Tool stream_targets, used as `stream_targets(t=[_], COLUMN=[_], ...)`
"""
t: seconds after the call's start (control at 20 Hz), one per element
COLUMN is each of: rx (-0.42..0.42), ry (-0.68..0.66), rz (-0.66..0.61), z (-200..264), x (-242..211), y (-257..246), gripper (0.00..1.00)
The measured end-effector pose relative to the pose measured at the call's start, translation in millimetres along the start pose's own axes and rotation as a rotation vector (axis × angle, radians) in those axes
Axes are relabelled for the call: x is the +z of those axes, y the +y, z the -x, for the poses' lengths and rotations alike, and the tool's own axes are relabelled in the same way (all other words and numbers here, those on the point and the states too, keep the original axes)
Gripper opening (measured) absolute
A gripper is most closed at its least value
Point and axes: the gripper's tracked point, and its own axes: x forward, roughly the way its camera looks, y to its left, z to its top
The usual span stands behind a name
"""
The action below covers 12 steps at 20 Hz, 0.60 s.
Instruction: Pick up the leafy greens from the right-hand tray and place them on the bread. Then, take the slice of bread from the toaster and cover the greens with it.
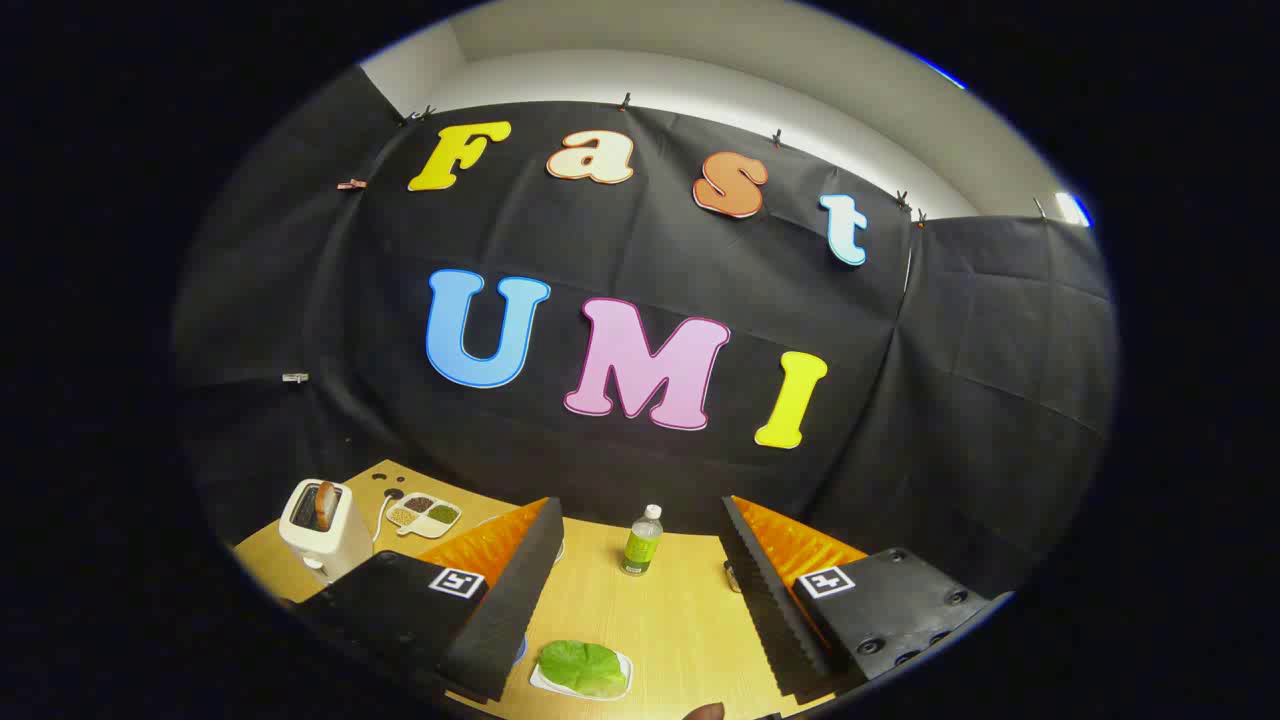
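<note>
Lying on tray [545, 684] between spread tongs [640, 560]: leafy greens [583, 667]; bread [325, 505] in toaster [322, 530].

My claw [640, 590] stands open; its left finger hides part of the tabletop [680, 610] beside the toaster [325, 530]. I can't tell what fills the divided tray [425, 514] behind the toaster. The greens' [583, 668] tray is partly covered.

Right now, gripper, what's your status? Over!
Gripper open, fingers holding nothing. Leafy greens on a small white tray, between the fingers, untouched. Bread slice upright in the toaster, beyond the left finger. Green bottle stands ahead, clear of the greens.
</note>
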Motion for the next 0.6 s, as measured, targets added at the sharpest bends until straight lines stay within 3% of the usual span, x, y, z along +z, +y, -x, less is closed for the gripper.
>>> stream_targets(t=[0.6], rx=[-0.016], ry=[0.033], rz=[-0.030], z=[6.3], x=[-9.1], y=[-5.5], gripper=[0.98])
